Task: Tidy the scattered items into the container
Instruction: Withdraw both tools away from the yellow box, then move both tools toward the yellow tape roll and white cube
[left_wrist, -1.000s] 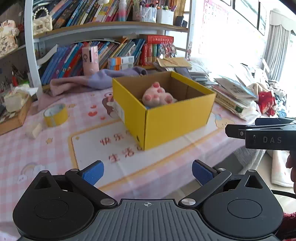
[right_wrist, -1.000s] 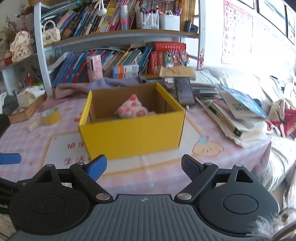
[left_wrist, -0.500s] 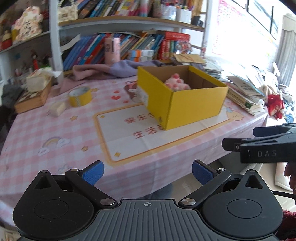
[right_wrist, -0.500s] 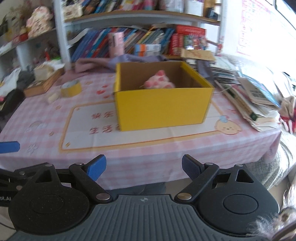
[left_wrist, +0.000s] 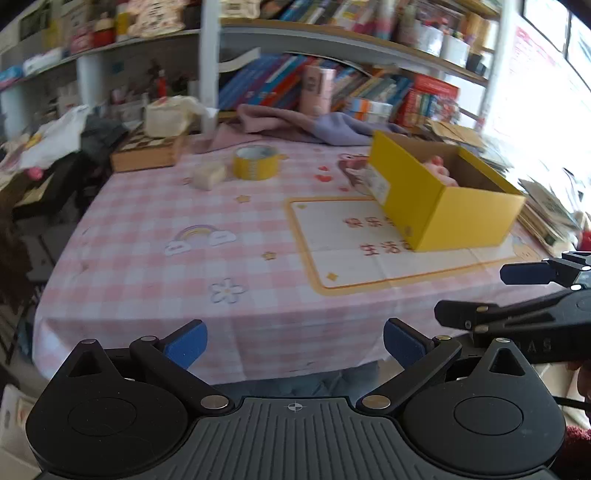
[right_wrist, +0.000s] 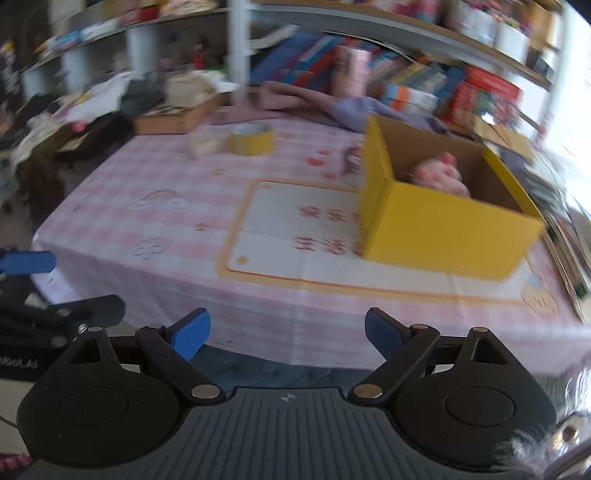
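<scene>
I hold my left gripper (left_wrist: 294, 345) and right gripper (right_wrist: 287, 334) with jaws spread, empty, at lower frame. The yellow tape roll (left_wrist: 255, 161) and pale block (left_wrist: 208, 175) sit upper-centre; the yellow box (left_wrist: 439, 201) sits right.

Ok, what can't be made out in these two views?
- Pink toy, left wrist view: mostly hidden behind the yellow box wall.
- Box floor, both views: hidden by its walls.
- Pale block beside the tape roll, right wrist view: too blurred to identify.
</scene>
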